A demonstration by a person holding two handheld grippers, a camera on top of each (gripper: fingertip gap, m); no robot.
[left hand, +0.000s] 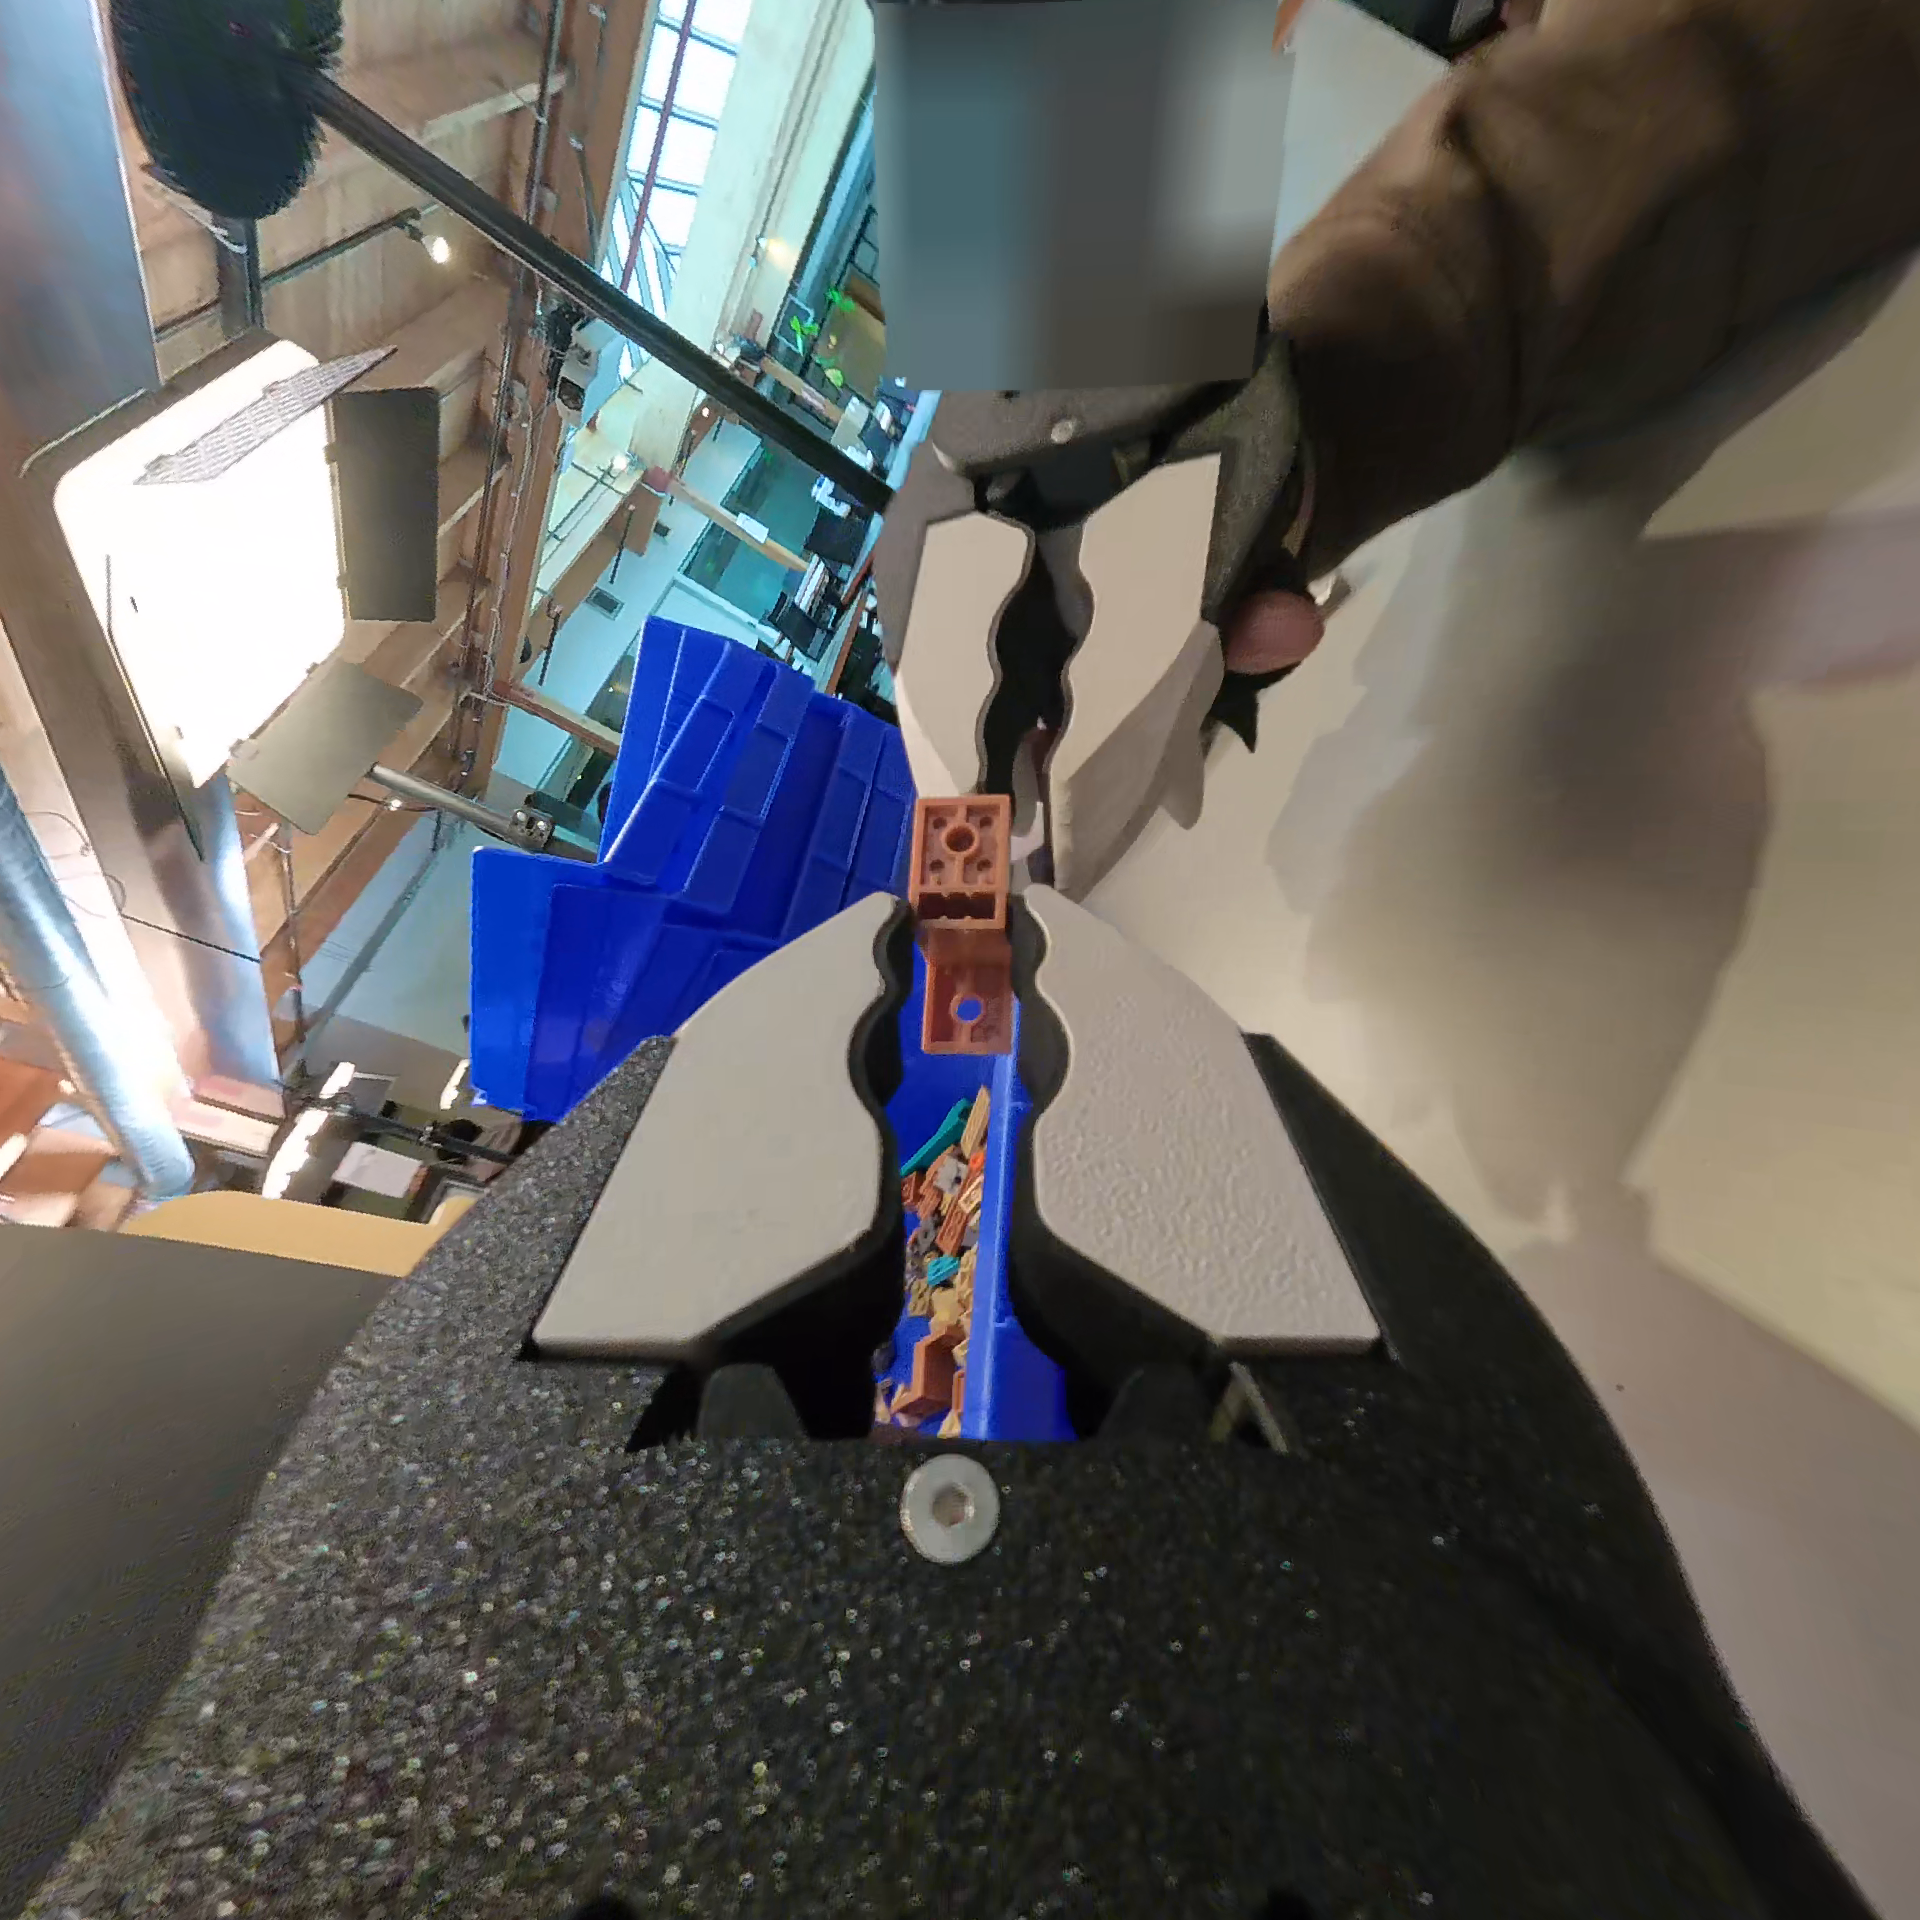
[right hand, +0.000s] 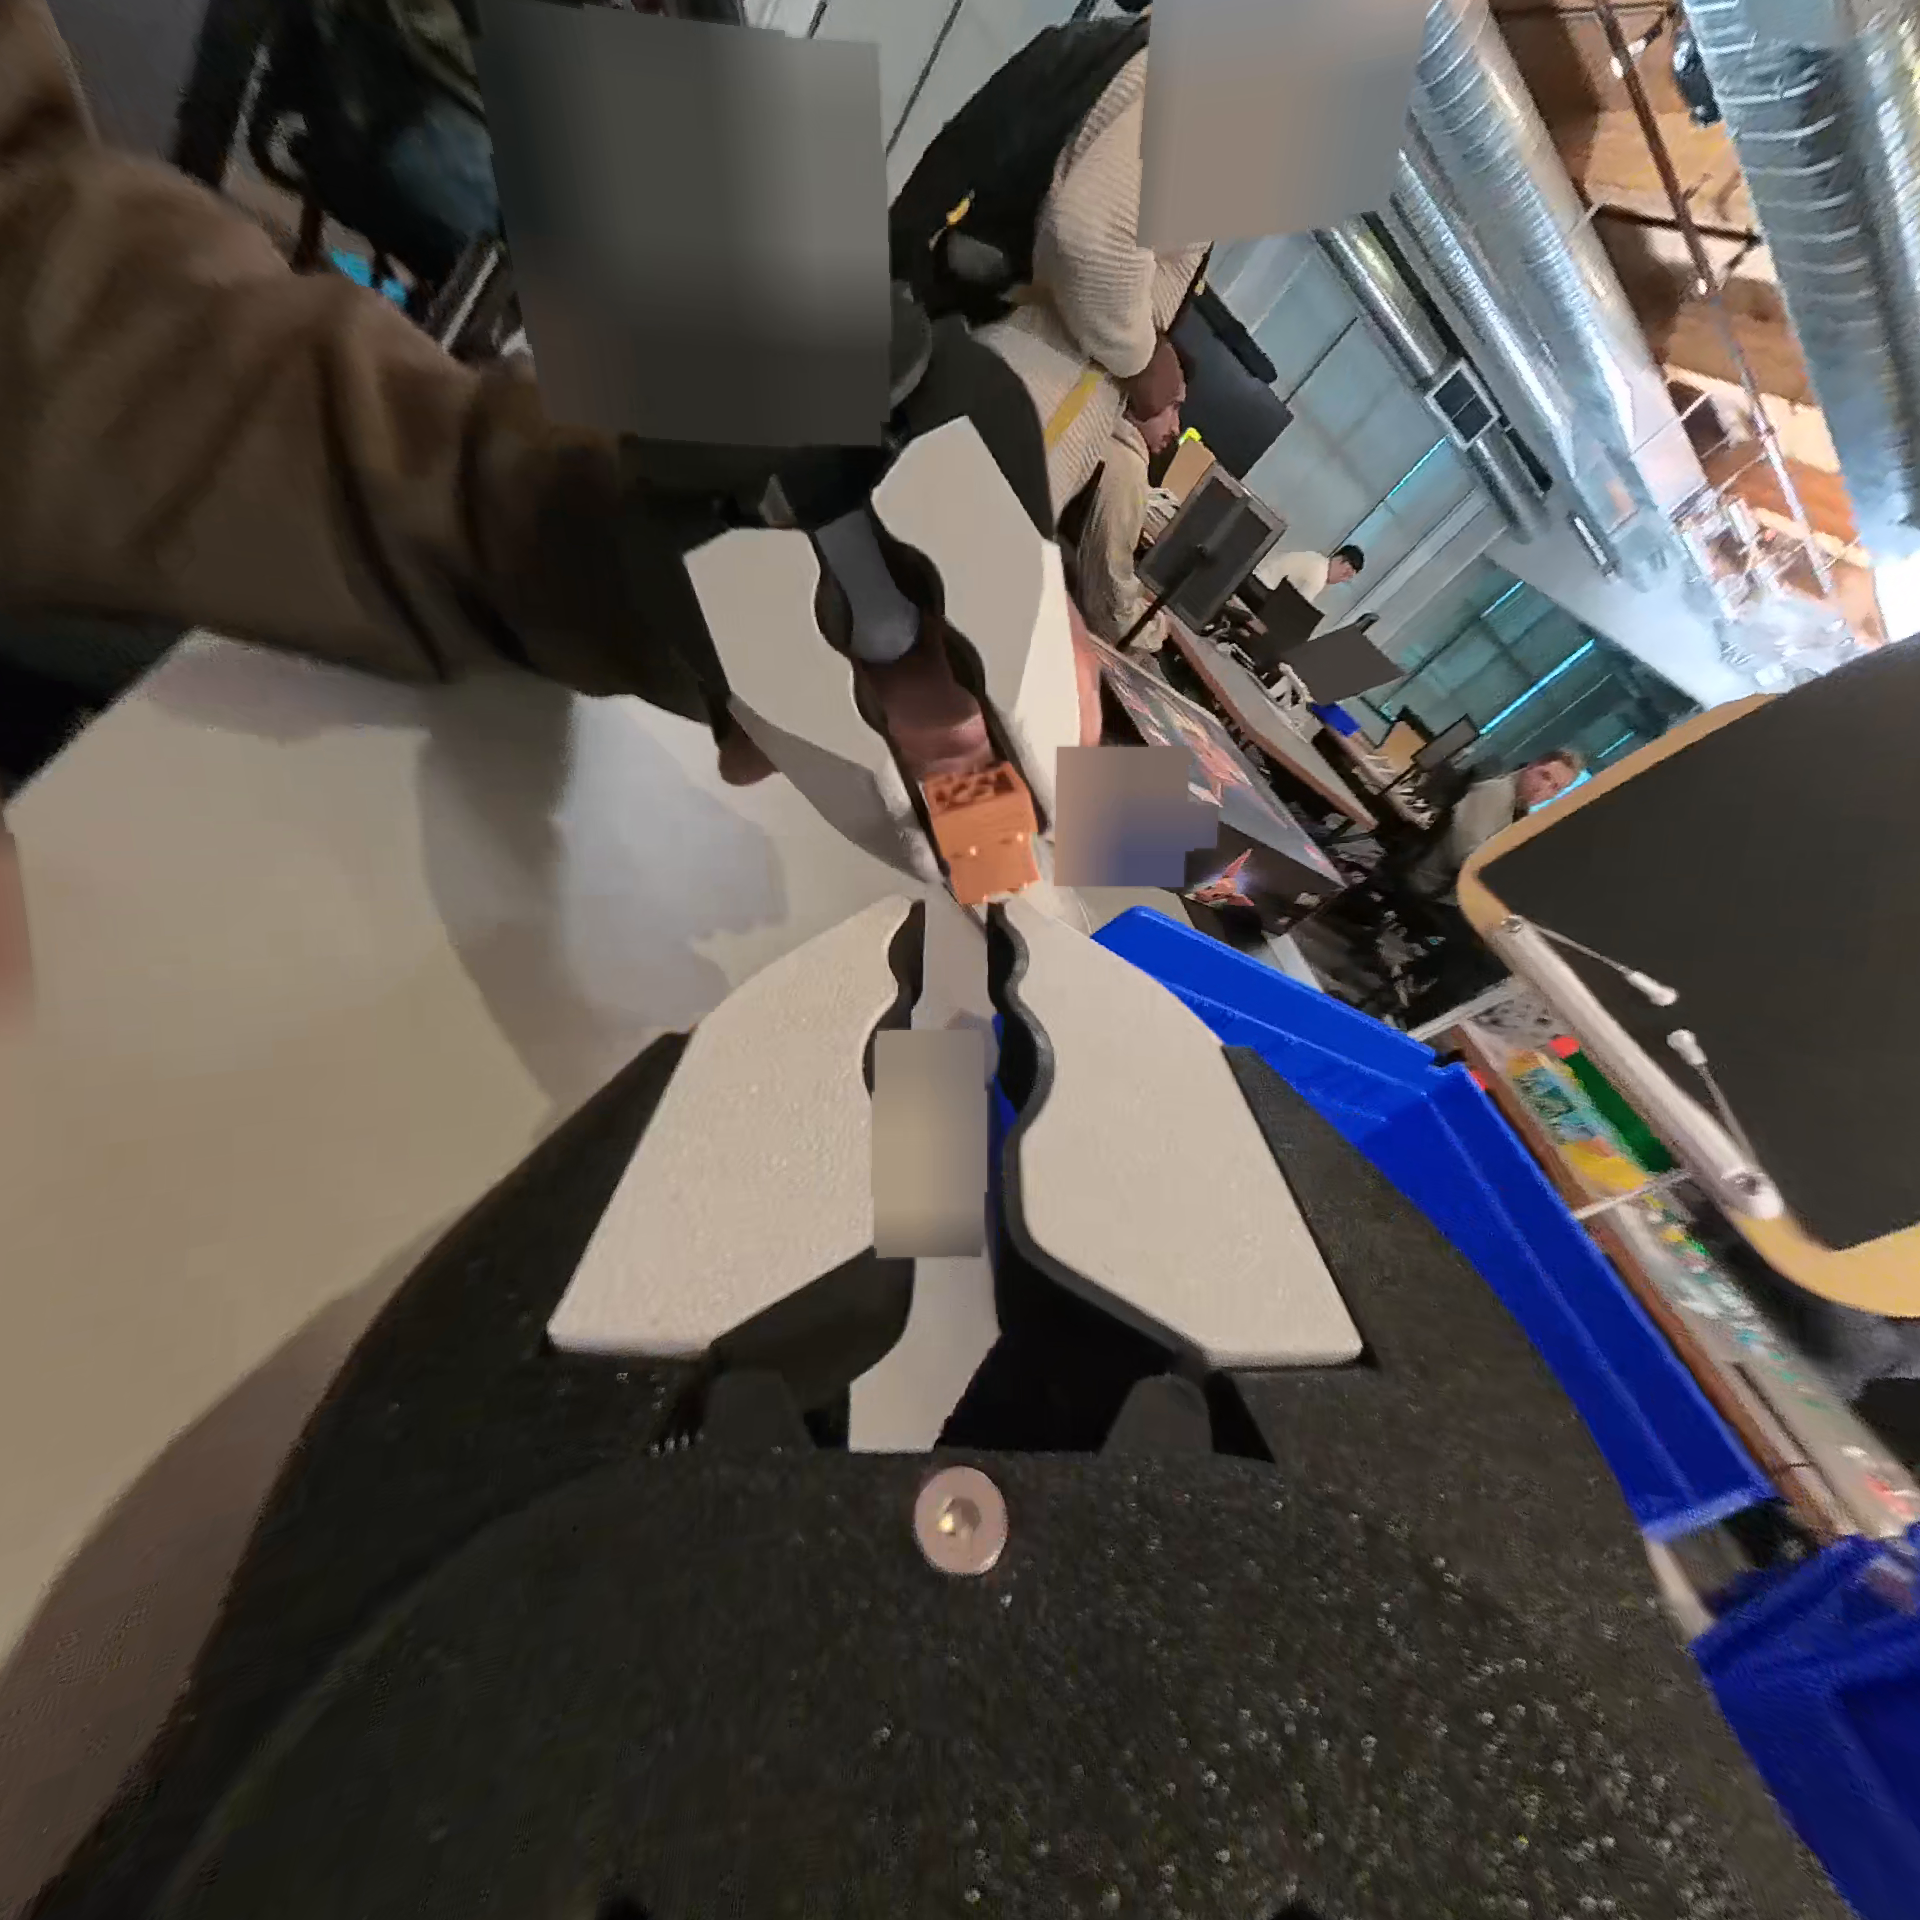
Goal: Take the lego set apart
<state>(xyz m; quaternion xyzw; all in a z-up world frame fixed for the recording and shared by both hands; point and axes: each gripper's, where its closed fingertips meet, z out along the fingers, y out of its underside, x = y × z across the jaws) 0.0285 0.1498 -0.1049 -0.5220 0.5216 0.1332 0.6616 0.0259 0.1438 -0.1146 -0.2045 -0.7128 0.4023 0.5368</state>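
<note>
In the left wrist view my left gripper point(left hand: 963, 914) is shut on an orange-brown brick point(left hand: 961, 852), both pads pressed on its sides. A second orange-brown piece point(left hand: 966, 1003) hangs from that brick between the fingers. My right gripper point(left hand: 1018, 831) comes from above, its tips right at the brick. In the right wrist view my right gripper point(right hand: 956, 920) has its pads a little apart, just below the brick point(right hand: 982, 842) held in the left gripper point(right hand: 982, 800). A small white bit point(right hand: 1027, 883) sits at the right tips. I cannot tell whether it is pinched.
A blue bin of small mixed pieces point(left hand: 940, 1226) lies below the grippers, beside a stack of blue bins point(left hand: 675, 883). A blue bin point(right hand: 1351, 1039) borders the white table point(right hand: 312, 935). A brown sleeve point(left hand: 1558, 260) reaches in. People sit at desks point(right hand: 1247, 707) behind. Less than 4 cm separates the two grippers' tips.
</note>
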